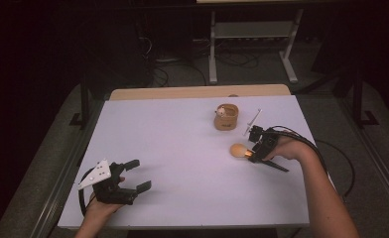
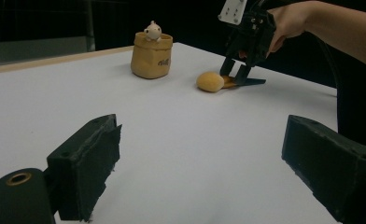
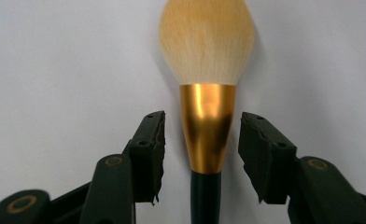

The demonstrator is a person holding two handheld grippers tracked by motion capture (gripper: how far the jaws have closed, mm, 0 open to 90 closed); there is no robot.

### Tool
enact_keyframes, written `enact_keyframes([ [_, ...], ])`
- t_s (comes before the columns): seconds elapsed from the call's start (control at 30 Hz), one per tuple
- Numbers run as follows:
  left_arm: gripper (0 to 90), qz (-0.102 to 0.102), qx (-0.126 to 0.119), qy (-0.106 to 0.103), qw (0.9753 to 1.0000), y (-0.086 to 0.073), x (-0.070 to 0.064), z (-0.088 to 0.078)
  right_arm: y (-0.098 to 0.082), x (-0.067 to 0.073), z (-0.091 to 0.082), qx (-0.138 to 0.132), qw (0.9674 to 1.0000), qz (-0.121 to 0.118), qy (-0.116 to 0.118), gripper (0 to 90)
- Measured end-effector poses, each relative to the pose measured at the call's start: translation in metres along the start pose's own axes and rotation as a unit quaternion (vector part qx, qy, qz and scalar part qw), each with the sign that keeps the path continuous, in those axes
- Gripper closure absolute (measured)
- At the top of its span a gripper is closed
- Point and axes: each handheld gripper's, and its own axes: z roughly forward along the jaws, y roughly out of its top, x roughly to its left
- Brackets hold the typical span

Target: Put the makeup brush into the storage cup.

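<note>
A makeup brush (image 1: pixel 239 149) with a fluffy tan head, gold ferrule and dark handle lies flat on the white table (image 1: pixel 182 148), right of centre. My right gripper (image 1: pixel 252 156) is lowered over it, open. In the right gripper view the jaws stand on either side of the gold ferrule (image 3: pixel 207 126) with a small gap on each side, touching nothing. The brush (image 2: pixel 210 81) and right gripper (image 2: pixel 235 74) also appear far off in the left gripper view. My left gripper (image 1: pixel 142 174) rests open and empty near the table's front left corner.
A tan cup-shaped holder (image 1: pixel 226 119) with a small pale figure in it stands upright just behind the brush, also seen as the holder (image 2: pixel 151 58) in the left gripper view. Beyond the table's far edge are a metal frame's legs and cables on the floor.
</note>
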Motion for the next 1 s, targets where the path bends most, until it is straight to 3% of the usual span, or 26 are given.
enact_keyframes([
  [0.73, 10.8, -0.004, -0.001, 0.0, 1.0, -0.001, -0.002, -0.002, 0.015, 0.001, 0.015, 0.031, 0.9995, -0.003, -0.008, 56.7],
  [1.0, 10.8, -0.004, -0.001, 0.0, 1.0, -0.001, -0.002, -0.001, 0.016, 0.0, 0.016, 0.035, 0.9993, 0.008, -0.006, 59.8],
])
